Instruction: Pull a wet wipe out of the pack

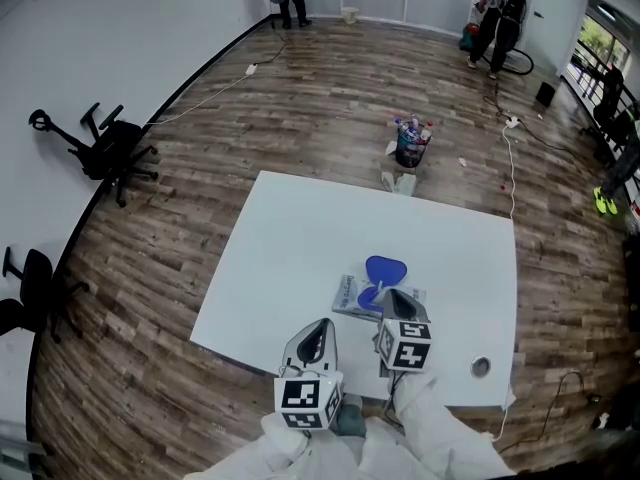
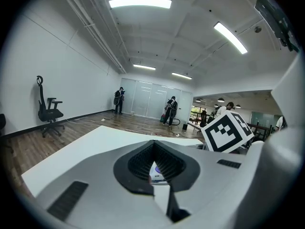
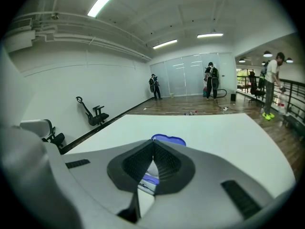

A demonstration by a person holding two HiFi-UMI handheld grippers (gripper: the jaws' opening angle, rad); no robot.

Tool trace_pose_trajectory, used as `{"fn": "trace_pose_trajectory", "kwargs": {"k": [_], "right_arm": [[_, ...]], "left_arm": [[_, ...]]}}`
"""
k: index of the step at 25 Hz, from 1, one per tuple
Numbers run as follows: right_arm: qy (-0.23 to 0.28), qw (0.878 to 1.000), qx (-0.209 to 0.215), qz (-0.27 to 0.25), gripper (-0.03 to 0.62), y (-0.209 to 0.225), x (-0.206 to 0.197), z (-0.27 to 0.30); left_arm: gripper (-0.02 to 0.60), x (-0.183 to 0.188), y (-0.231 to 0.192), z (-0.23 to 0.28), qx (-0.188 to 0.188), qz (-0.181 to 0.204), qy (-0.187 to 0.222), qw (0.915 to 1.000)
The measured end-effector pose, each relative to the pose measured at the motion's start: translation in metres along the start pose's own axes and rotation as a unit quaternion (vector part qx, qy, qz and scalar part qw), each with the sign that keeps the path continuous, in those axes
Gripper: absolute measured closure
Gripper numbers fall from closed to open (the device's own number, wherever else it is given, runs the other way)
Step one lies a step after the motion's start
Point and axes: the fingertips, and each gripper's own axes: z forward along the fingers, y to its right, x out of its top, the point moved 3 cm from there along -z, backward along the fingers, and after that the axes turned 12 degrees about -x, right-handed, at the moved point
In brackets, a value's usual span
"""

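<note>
The right tool (image 1: 390, 298) is clenched, its jaws meeting at the tip in the right gripper view (image 3: 153, 143). It sits low over the wet wipe pack (image 1: 352, 296), just below the blue lid (image 1: 386, 268), which is flipped open and stands up behind the tip (image 3: 167, 139). Something white shows in the gap behind the closed jaws. Whether that is a corner of a wet wipe caught between them or only the pack's top cannot be made out.

The left tool (image 1: 325, 325) is also closed, jaw tips together and nothing between them in the left gripper view (image 2: 153, 142). It points nearly level, to the left of the pack and apart from it, near the front edge of the worktop (image 1: 300, 238). The pack (image 2: 157, 175) shows through the opening behind its jaws.

The pack lies flat on the white worktop, toward the near side, right of centre. Beyond the far edge a bucket of bottles (image 1: 410, 143) stands on the wooden floor, and office chairs (image 1: 110, 148) are by the wall.

Judging by this, the step in hand is the draw itself: lid open, right tool closed at the opening. If a wipe is pinched, the next move calls for a steady upward lift, and the light pack may rise with it, so the left tool would do well to press the pack's near end down. If nothing is caught, the right tool must open, dip into the slot and close again.
</note>
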Motion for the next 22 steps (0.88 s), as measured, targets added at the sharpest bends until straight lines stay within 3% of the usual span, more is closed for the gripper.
{"fn": "trace_pose_trajectory", "kwargs": {"k": [22], "right_arm": [[0.038,0.999,0.003,-0.001,0.583,0.009,0.03,-0.022]], "left_arm": [[0.581,0.009,0.019,0.009,-0.025,0.014,0.007,0.9996]]}}
